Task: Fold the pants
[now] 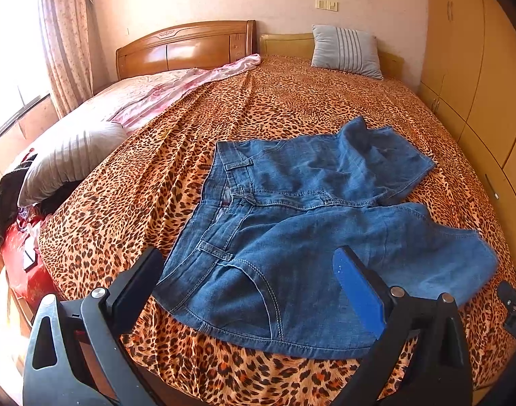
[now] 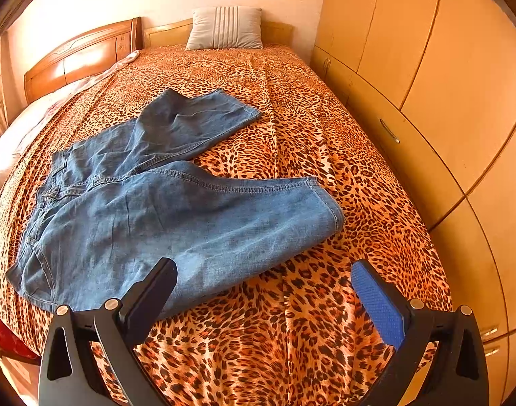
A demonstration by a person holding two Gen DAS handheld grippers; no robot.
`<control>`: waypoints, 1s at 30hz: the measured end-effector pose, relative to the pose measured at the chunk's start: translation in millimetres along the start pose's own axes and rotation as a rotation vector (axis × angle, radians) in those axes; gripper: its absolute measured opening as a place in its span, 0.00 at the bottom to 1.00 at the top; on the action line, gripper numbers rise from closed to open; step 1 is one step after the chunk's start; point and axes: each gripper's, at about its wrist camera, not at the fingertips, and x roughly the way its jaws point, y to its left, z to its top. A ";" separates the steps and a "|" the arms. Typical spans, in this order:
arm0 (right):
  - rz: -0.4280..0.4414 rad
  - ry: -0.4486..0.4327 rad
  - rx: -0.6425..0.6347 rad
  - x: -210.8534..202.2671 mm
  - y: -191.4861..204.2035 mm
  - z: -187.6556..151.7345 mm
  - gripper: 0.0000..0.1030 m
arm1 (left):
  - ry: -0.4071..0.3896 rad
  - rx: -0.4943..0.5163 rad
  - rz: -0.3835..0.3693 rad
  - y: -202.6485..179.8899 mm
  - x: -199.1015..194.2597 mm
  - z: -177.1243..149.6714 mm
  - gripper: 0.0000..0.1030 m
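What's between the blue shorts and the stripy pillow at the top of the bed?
Only bare leopard-print bedspread lies between the denim shorts and the striped pillow. The right wrist view shows it best.

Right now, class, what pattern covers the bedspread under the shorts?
Orange-and-black leopard print bedspread, clearest in the right wrist view.

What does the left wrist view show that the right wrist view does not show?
Only the left wrist view shows the window with its curtain, the grey pillow at the left edge of the bed, and the red cloth below it. Only the right wrist view shows the tall wardrobe doors up to their handles. Both show the pants lying unfolded on the leopard sheet, the striped pillow by the headboard, and an open gripper, left and right, holding nothing.
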 end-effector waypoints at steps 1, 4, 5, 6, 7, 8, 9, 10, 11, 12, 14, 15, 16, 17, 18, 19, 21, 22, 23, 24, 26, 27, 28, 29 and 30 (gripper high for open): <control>0.001 -0.001 -0.001 0.0 -0.1 0.1 1.00 | 0.000 0.000 -0.003 -0.3 -0.3 -0.2 0.98; 0.003 -0.002 -0.005 0.1 -0.4 0.4 1.00 | -0.002 -0.001 -0.010 -1.4 -1.1 0.3 0.98; 0.003 -0.004 -0.006 -0.3 -0.2 0.4 1.00 | -0.003 -0.001 -0.012 -1.9 -1.0 0.5 0.98; 0.002 -0.005 -0.007 -0.2 -0.3 0.6 1.00 | -0.003 0.000 -0.013 -2.4 -1.1 0.7 0.98; 0.003 -0.005 -0.008 0.0 -0.4 0.6 1.00 | -0.002 0.001 -0.014 -2.9 -1.0 0.8 0.98; 0.003 -0.005 -0.008 0.2 -0.6 0.5 1.00 | -0.001 0.002 -0.015 -3.6 -0.7 0.9 0.98; 0.003 -0.006 -0.008 0.2 -0.7 0.3 1.00 | 0.000 0.002 -0.017 -3.9 -0.6 1.0 0.98; 0.003 -0.006 -0.007 0.4 -0.9 0.3 1.00 | 0.000 0.002 -0.019 -4.3 -0.5 1.3 0.98; 0.003 -0.006 -0.007 0.3 -0.9 -0.2 1.00 | 0.000 0.003 -0.019 -4.7 -0.5 1.4 0.98; 0.004 -0.006 -0.007 0.4 -1.0 0.0 1.00 | 0.002 0.004 -0.021 -5.0 -0.3 1.6 0.98; 0.005 -0.005 -0.008 0.8 -1.1 -0.3 1.00 | 0.001 0.005 -0.024 -5.7 -0.4 1.9 0.98; 0.005 -0.003 -0.010 1.3 -1.1 -0.5 1.00 | 0.002 0.005 -0.026 -6.0 -0.4 2.0 0.98; 0.005 -0.002 -0.012 1.6 -1.0 -0.6 1.00 | 0.002 0.006 -0.027 -6.4 -0.3 2.1 0.98; 0.005 -0.001 -0.014 1.9 -0.7 -0.6 1.00 | 0.003 0.008 -0.027 -7.1 0.0 2.2 0.98; 0.005 -0.001 -0.015 2.2 -0.1 -0.7 1.00 | 0.005 0.009 -0.030 -7.4 0.1 2.2 0.98; 0.005 -0.001 -0.016 2.5 -0.2 -0.7 1.00 | 0.006 0.010 -0.031 -8.4 0.6 2.5 0.98; 0.005 -0.003 -0.014 2.4 0.1 -0.7 1.00 | 0.007 0.013 -0.034 -9.6 0.8 2.6 0.98; 0.004 -0.003 -0.013 2.5 0.1 -0.6 1.00 | 0.007 0.014 -0.035 -9.9 0.8 2.7 0.98; 0.002 -0.004 -0.013 2.7 0.2 -0.7 1.00 | 0.008 0.015 -0.036 -10.1 1.0 2.9 0.98; 0.002 -0.004 -0.012 2.9 0.1 -0.8 1.00 | 0.009 0.015 -0.038 -10.3 1.2 2.8 0.98; 0.000 -0.005 -0.009 3.0 0.1 -1.0 1.00 | 0.009 0.016 -0.039 -10.3 1.3 2.7 0.98; -0.001 -0.005 -0.009 3.1 0.3 -1.0 1.00 | 0.009 0.016 -0.041 -10.3 1.2 2.9 0.98; -0.001 -0.004 -0.009 3.3 0.4 -1.0 1.00 | 0.009 0.017 -0.041 -10.4 1.2 3.2 0.98; -0.001 -0.003 -0.009 3.5 0.5 -1.0 1.00 | 0.008 0.018 -0.042 -11.2 1.4 3.4 0.98; -0.001 -0.003 -0.010 3.7 0.7 -1.1 1.00 | 0.008 0.019 -0.043 -11.4 1.4 3.5 0.98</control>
